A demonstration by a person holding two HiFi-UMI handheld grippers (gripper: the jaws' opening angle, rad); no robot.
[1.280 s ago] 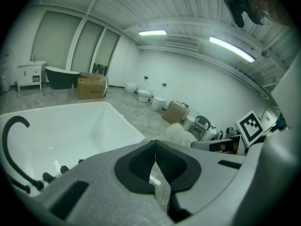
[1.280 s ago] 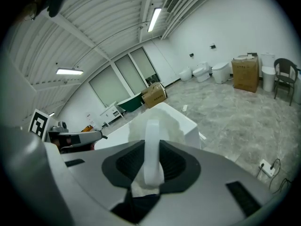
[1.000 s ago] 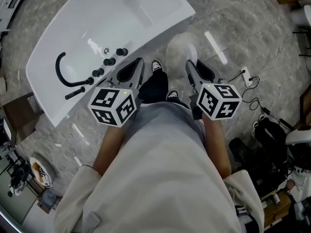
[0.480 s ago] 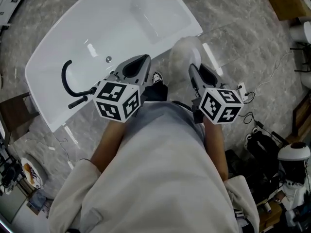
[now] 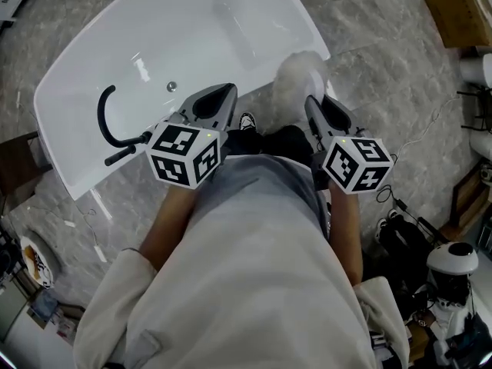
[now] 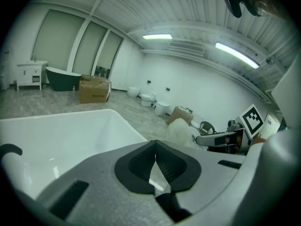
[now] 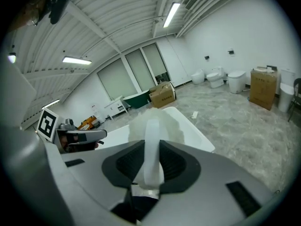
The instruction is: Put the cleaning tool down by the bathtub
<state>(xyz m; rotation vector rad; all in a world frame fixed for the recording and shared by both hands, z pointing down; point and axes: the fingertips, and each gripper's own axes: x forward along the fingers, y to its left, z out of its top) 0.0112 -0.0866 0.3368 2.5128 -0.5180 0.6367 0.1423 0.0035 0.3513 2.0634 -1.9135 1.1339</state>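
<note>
A white bathtub fills the upper left of the head view, with a black curved faucet at its near end. My right gripper is shut on the white handle of the cleaning tool. The tool's fluffy white head hangs by the tub's right corner. In the right gripper view the handle runs up between the pads of that gripper to the fluffy head, with the tub rim behind. My left gripper hovers over the tub's near rim. Its jaws are shut with nothing between them.
The floor is grey marbled tile. A cardboard box sits at the top right, and a white device with cables stands at the lower right. The person's shoe is next to the tub. Farther off are a dark tub and another box.
Both grippers have moved forward along the tub's side. The fluffy head has gone from beside the tub to its right corner. The jaws look unchanged.
</note>
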